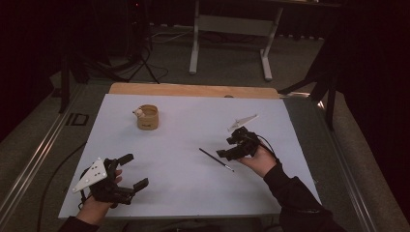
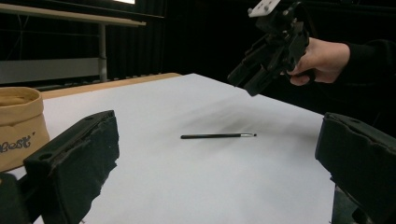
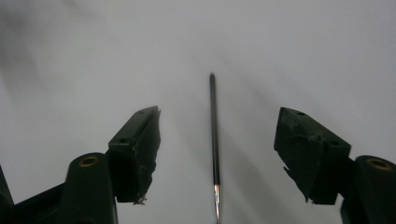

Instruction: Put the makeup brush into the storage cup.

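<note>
1. Resting at the near left of the white sheet [image 1: 183,145], well to the near left of the brush, the left gripper [image 1: 129,173] sits in a hand [image 1: 94,208] with its jaws spread wide and nothing between them.
2. The brush [image 1: 216,159], a thin dark stick with a pale tip, lies flat on the sheet; it is the reference for every position given here.
3. The right gripper [image 1: 233,147] hangs just beside the brush on its right, above the sheet and tilted down toward it; in the right gripper view its jaws stand wide apart on either side of the brush, clear of it, gripping nothing.
4. The right hand [image 1: 261,162] and a dark sleeve [image 1: 295,193] lie to the right of the brush and nearer.
5. A tan cup [image 1: 147,117] stands upright, well beyond the brush and to its left, with a small pale object at its rim that cannot be identified.
6. A wooden strip [image 1: 193,90] borders the sheet's far edge, beyond the brush.
7. A white table frame [image 1: 232,29] stands on the floor farther off.
</note>
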`<state>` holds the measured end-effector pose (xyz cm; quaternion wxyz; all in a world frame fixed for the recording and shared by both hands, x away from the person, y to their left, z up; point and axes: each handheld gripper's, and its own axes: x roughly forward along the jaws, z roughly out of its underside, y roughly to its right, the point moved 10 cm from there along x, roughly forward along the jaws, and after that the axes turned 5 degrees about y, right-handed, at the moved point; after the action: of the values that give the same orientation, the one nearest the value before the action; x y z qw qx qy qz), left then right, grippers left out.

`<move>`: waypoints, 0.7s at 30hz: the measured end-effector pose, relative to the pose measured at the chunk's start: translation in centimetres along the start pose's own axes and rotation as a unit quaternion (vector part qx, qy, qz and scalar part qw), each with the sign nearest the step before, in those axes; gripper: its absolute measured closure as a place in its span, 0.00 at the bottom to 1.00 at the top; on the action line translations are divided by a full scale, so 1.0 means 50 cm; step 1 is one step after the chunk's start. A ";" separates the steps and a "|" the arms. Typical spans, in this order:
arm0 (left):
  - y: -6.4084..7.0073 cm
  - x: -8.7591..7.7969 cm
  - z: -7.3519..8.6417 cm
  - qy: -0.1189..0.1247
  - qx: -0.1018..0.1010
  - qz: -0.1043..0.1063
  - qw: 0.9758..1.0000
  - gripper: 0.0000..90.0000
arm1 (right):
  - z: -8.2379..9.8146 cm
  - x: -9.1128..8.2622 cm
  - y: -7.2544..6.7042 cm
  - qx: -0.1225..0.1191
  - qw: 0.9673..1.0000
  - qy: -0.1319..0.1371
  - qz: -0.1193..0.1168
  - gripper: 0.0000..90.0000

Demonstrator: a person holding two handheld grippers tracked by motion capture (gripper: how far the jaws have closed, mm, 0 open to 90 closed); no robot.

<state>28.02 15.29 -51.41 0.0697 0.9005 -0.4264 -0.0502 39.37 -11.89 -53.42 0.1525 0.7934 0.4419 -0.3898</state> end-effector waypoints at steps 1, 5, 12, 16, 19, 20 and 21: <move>0.000 0.000 0.000 0.000 0.000 0.000 1.000 0.01 | 0.004 0.003 0.002 -0.001 1.000 -0.007 0.001 0.38; 0.000 0.000 0.000 0.000 0.000 0.000 1.000 0.01 | 0.024 0.014 0.002 0.002 0.999 -0.040 -0.002 0.46; 0.002 0.001 0.001 -0.002 0.002 0.003 1.000 0.01 | 0.060 0.038 -0.006 -0.010 0.994 -0.108 -0.005 0.64; 0.003 0.000 0.001 -0.002 0.001 0.002 1.000 0.01 | 0.066 0.045 -0.003 -0.018 0.992 -0.126 -0.001 0.69; 0.003 0.000 0.001 -0.003 0.002 0.003 1.000 0.01 | 0.072 0.053 -0.005 -0.014 0.990 -0.142 -0.003 0.73; 0.003 0.000 0.001 -0.002 0.002 0.003 1.000 0.01 | 0.076 0.056 -0.005 -0.016 0.989 -0.146 -0.002 0.75; 0.003 0.000 0.001 -0.003 0.002 0.003 1.000 0.01 | 0.086 0.063 -0.008 -0.023 0.986 -0.163 -0.005 0.77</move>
<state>27.90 15.19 -51.45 0.0670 0.8993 -0.4291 -0.0517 37.94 -12.37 -58.53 0.2391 0.7134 0.4239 -0.5042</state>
